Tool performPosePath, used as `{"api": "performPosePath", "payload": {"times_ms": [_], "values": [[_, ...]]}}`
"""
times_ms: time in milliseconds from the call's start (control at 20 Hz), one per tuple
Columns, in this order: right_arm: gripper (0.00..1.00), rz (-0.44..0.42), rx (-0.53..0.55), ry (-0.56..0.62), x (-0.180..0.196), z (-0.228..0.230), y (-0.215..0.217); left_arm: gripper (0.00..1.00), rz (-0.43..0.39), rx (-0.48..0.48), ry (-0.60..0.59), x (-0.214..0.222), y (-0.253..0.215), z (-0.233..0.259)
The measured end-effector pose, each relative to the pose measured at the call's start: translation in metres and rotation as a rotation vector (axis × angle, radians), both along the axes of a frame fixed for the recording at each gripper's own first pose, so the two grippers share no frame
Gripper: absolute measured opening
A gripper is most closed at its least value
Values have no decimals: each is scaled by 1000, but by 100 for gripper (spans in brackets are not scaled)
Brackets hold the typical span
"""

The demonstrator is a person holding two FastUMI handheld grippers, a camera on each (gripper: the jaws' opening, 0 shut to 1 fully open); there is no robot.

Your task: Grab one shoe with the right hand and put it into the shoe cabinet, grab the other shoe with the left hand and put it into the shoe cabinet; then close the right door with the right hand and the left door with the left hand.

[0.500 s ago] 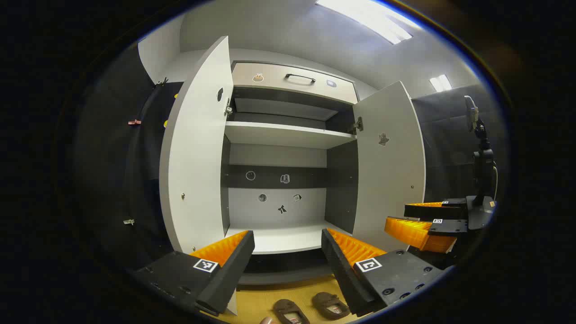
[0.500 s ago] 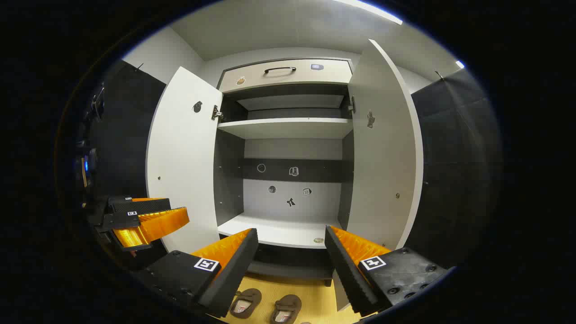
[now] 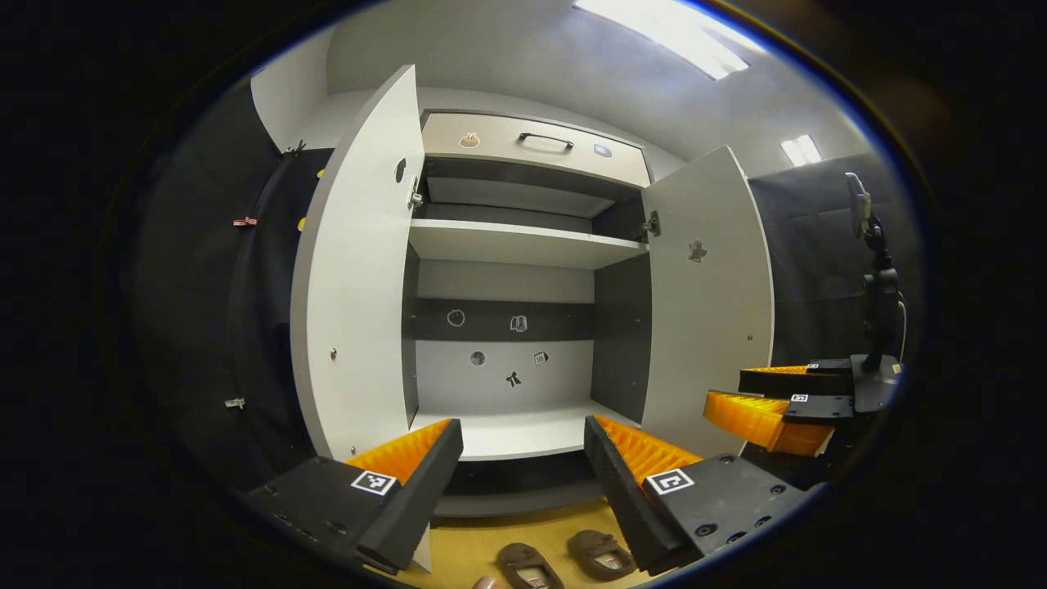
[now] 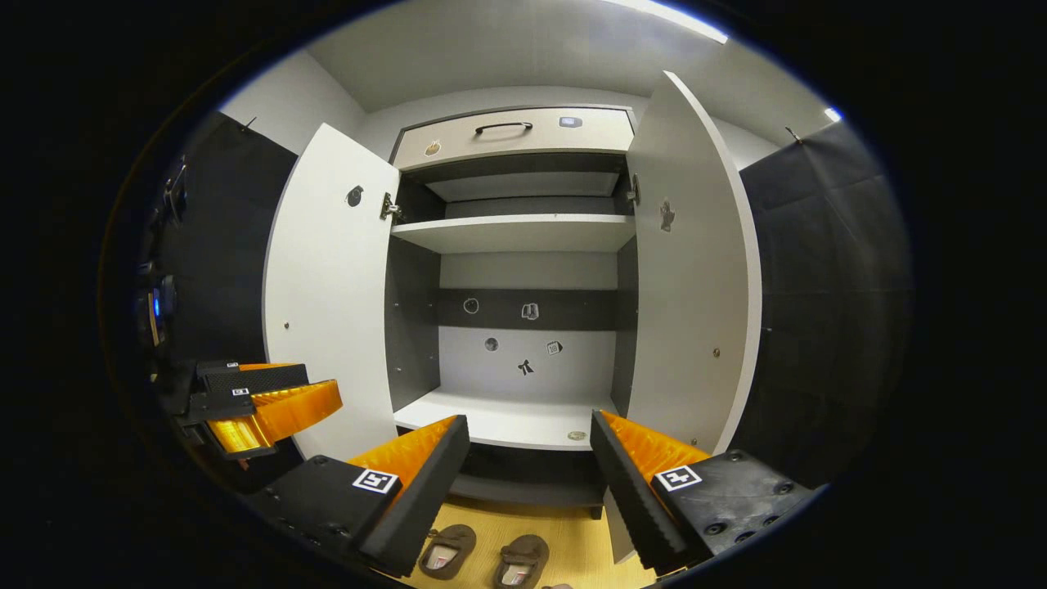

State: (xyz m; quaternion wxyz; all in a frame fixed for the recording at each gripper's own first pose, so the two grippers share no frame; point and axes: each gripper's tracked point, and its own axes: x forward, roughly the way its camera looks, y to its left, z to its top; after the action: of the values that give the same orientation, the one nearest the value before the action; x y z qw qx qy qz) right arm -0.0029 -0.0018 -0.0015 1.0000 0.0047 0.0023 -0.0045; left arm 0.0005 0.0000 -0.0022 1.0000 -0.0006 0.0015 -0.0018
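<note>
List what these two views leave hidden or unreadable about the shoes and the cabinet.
- Shoes: in the right gripper view, both cut off at the bottom edge, one partly behind a finger of the right gripper.
- Shoes, left gripper view: heels cut off, one tucked behind the left gripper.
- Cabinet stickers: too small to identify.
- Space above the top shelf: dark, contents unclear.

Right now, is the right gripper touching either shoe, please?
Apart. The right gripper view shows the right gripper open, both shoes lying untouched on the floor below.
</note>
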Motion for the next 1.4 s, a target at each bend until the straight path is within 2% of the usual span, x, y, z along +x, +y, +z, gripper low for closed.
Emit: {"api": "performPosePath", "payload": {"times_ms": [500, 800, 1150, 1350, 1400], "values": [[98, -19, -8, 24, 2, -11, -4, 95, 1, -4, 0, 2, 0, 2], [98, -24, -8, 78, 6, -37, -2, 95, -10, -11, 2, 2, -1, 6], [98, -10, 17, 217, 4, -110, 13, 95, 16, -5, -19, 2, 5, 18], [99, -5, 40, 308, 2, -162, 22, 97, 38, -24, -45, 4, 26, 20], [99, -3, 49, 334, 2, -176, 24, 95, 43, -28, -50, 3, 35, 19]]}}
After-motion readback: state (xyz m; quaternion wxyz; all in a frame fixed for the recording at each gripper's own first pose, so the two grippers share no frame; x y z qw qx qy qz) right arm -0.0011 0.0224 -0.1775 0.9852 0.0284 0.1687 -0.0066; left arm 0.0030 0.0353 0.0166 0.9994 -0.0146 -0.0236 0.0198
